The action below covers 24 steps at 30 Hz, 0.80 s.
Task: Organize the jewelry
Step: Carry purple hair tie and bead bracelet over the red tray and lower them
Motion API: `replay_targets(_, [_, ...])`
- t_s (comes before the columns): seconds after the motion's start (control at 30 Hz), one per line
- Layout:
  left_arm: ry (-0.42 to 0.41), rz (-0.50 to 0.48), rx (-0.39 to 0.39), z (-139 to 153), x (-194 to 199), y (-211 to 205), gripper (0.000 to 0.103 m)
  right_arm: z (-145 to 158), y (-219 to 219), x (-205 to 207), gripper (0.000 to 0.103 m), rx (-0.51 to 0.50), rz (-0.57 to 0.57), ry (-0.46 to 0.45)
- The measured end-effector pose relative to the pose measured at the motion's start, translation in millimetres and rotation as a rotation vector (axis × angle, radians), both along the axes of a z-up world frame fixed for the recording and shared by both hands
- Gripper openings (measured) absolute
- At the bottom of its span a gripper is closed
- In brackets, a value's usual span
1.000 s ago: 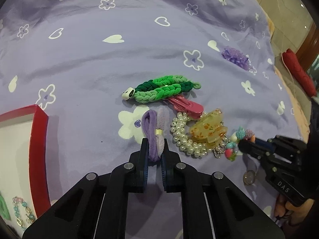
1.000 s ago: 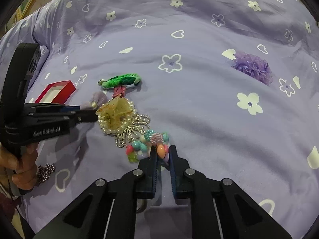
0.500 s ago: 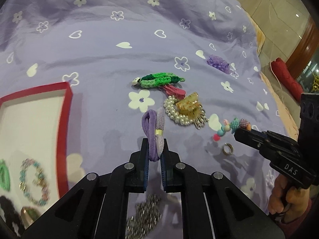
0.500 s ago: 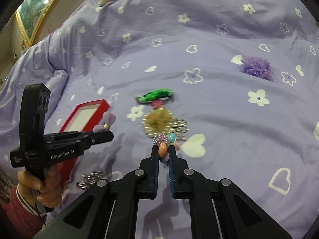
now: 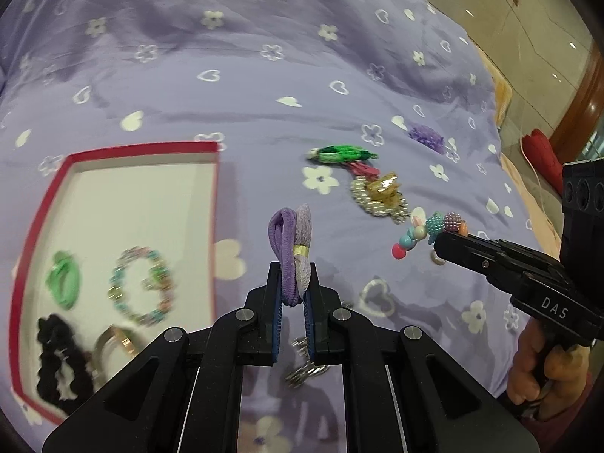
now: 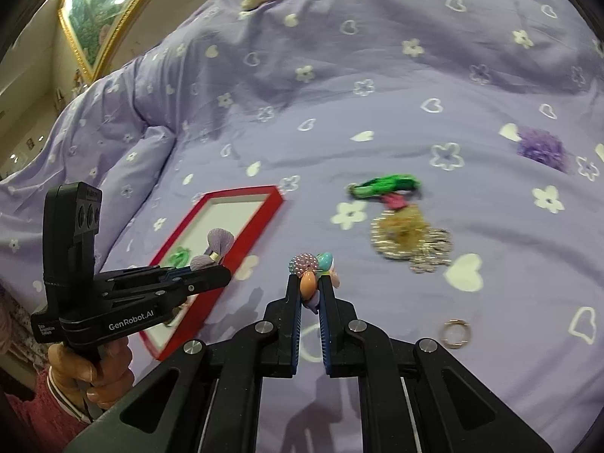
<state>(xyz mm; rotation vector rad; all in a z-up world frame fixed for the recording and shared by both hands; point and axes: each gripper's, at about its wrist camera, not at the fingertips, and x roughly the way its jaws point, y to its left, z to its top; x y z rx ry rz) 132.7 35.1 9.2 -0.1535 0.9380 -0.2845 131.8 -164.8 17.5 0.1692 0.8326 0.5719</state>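
I have the left gripper (image 5: 292,287) with its jaws clamped on a purple hair tie (image 5: 292,249), which stands up out of the tips clear of the bedspread (image 5: 264,87). I have the right gripper (image 6: 310,283) with its jaws clamped on a colourful bead bracelet (image 6: 313,268); in the left wrist view the beads hang off the tips at 3 o'clock. The red tray (image 5: 217,204) lies on the bedspread at 9 o'clock of the left jaws and holds a green hair tie (image 5: 64,279), a pastel bead bracelet (image 5: 141,288), a black scrunchie (image 5: 60,362) and a metallic bangle (image 5: 113,343). On the bedspread at 1 o'clock lie a green braided clip (image 5: 341,153) touching a pink clip (image 5: 362,169), then a pearl bracelet (image 5: 364,200) with an amber claw clip (image 5: 385,185) on it. A purple flower piece (image 5: 426,136) lies well apart, farther toward 1 o'clock. A silver chain (image 5: 305,368) lies under the left jaws. In the right wrist view a small ring (image 6: 457,334) lies on the bedspread at 3 o'clock of the right jaws.
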Motion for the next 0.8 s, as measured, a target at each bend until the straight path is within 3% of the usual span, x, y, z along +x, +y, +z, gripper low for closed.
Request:
replay_targets(0.43, [-0.024, 0.101, 0.016, 7.1, -24.4, 56.1, 0.009, 4.3, 56.5, -9.4, 0.008, 0.016, 0.098, 0.001])
replay_targets(0.8, [-0.027, 0.168, 0.061, 5.7, -21.9, 103.6, 0.009, 7.5, 110.3, -2.0, 0.008, 0.039, 0.178, 0.000])
